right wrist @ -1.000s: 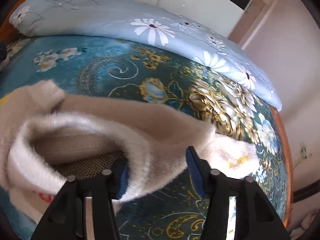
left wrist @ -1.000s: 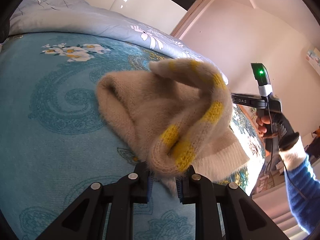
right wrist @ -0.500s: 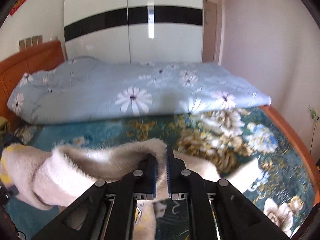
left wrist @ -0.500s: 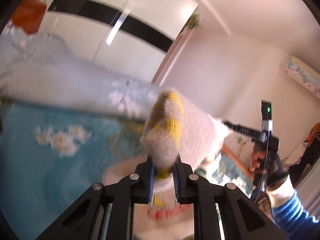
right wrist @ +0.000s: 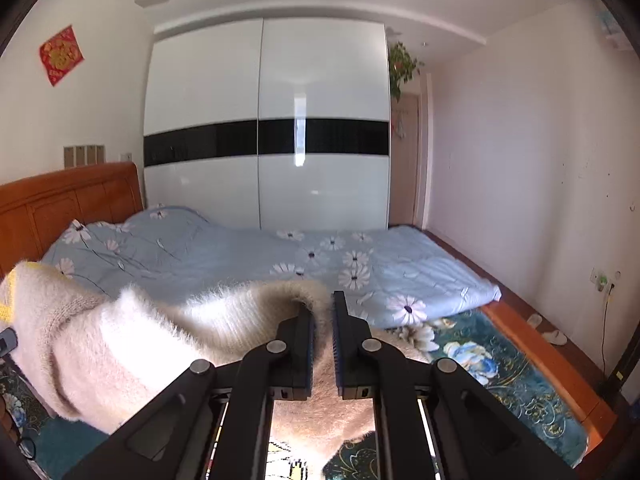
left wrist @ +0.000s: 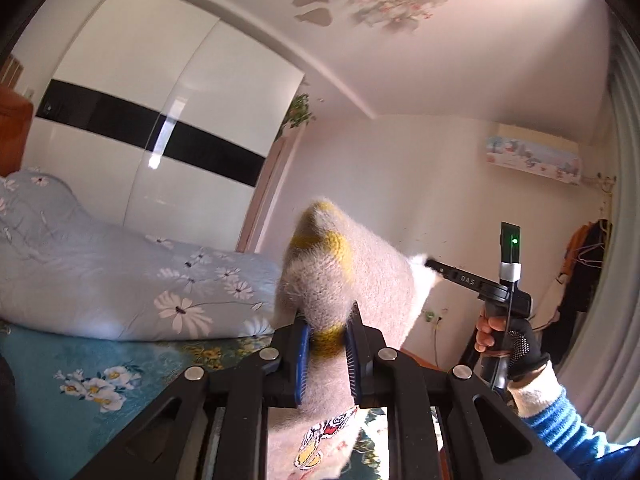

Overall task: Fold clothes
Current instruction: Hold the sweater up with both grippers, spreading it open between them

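Note:
A fluffy cream sweater with yellow stripes and a cartoon print hangs in the air above the bed. My left gripper is shut on a yellow-striped fold of it, near level. In the right wrist view the same sweater drapes leftward, and my right gripper is shut on its fuzzy edge. The left wrist view also shows the right gripper's body at the sweater's far corner, held by a gloved hand with a blue striped sleeve. The sweater's lower part drops out of sight below both cameras.
The bed has a teal floral cover and a rolled light-blue daisy quilt along its far side. An orange headboard is at the left, a white wardrobe behind. Slippers lie on the floor at the right.
Both grippers rose from the bed with the sweater, and the views tipped up from bedcover to room. The right gripper's jaws closed from wide apart onto the sweater's edge.

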`<move>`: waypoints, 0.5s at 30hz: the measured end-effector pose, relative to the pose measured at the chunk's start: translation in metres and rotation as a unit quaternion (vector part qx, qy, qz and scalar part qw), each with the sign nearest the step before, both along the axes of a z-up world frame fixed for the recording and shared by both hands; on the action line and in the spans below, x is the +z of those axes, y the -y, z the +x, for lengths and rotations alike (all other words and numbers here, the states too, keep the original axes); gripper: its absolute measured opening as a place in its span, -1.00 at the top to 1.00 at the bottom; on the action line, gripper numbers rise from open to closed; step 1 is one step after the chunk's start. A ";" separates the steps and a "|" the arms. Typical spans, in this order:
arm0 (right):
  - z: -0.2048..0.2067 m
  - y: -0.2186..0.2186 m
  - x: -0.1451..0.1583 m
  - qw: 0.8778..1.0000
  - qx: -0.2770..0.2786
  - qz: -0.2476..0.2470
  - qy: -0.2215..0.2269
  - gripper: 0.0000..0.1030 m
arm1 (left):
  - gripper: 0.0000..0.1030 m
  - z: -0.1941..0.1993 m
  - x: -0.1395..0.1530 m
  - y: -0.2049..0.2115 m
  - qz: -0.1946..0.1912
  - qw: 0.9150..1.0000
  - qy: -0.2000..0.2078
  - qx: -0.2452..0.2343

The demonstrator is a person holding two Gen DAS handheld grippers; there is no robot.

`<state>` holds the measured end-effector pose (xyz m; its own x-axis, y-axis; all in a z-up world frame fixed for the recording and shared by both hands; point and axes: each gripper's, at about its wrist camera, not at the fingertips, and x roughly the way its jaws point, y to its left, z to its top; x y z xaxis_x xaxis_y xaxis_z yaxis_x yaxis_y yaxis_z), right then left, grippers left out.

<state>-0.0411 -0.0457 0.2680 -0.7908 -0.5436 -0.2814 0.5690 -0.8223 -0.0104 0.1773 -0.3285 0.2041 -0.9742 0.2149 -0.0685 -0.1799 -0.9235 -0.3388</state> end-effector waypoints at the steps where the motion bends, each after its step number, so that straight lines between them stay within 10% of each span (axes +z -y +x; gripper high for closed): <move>1: 0.008 -0.007 0.006 1.000 0.003 -0.004 -0.007 0.85 | 0.67 0.006 0.004 -0.005 -0.003 1.000 -0.007 -0.005; 9: 0.053 -0.024 0.039 0.998 0.013 0.000 -0.062 0.85 | 0.66 0.018 0.021 -0.009 -0.007 1.000 -0.024 -0.006; 15: 0.012 0.017 0.008 0.999 0.018 0.039 -0.008 0.85 | 0.66 -0.021 -0.020 0.031 0.049 0.996 0.066 0.019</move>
<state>-0.0289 -0.0624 0.2764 -0.7759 -0.5486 -0.3114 0.5971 -0.7979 -0.0824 0.1566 -0.3598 0.1837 -0.9659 0.1895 -0.1764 -0.0930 -0.8899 -0.4466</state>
